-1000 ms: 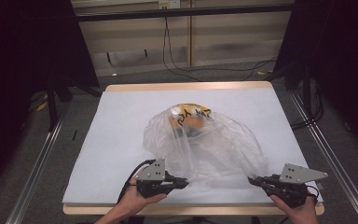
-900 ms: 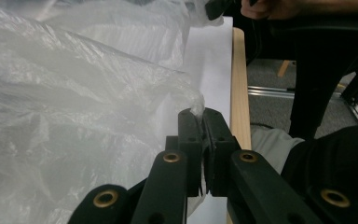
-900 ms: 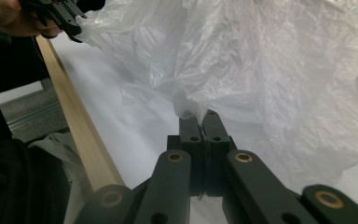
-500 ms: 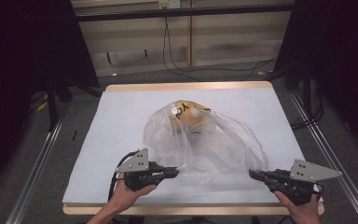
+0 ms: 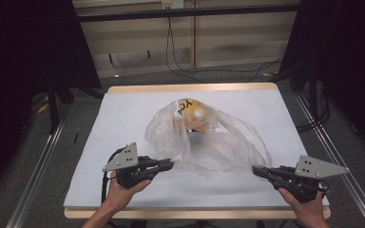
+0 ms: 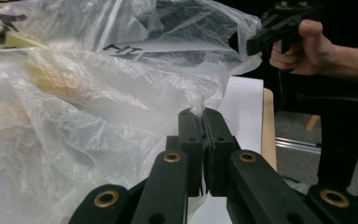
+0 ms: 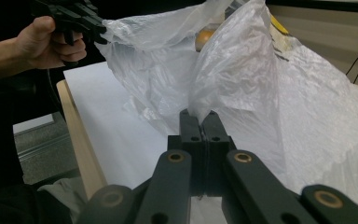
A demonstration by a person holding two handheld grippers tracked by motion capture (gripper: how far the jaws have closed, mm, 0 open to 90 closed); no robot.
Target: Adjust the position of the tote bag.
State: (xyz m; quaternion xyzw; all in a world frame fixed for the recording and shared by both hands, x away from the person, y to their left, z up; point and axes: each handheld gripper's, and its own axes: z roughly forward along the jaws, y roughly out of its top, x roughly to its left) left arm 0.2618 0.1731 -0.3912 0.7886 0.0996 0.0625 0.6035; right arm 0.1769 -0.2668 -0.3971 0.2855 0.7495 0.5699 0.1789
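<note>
Both hands come in from the near edge of the table (image 5: 123, 95), palms wrapped round the grips, forearms low. Left gripper (image 5: 170, 164) points right w/ its tip at the bag's near-left edge; right gripper (image 5: 255, 170) points left at the bag's near-right edge, the two well apart. Each carries a grey three-cornered plate on top.

Plastic bag (image 5: 218, 142) is thin, clear, crinkly film, puffed up and creased, lying mid-table on a smooth white cover over a pale wood top. Inside at the far end sits a round orange thing (image 5: 197, 116), w/ black print on the film near it.

Left gripper's jaws are clamped tight on a pinch of film at the tips; same for the right gripper's jaws, film rising straight from between them.
</note>
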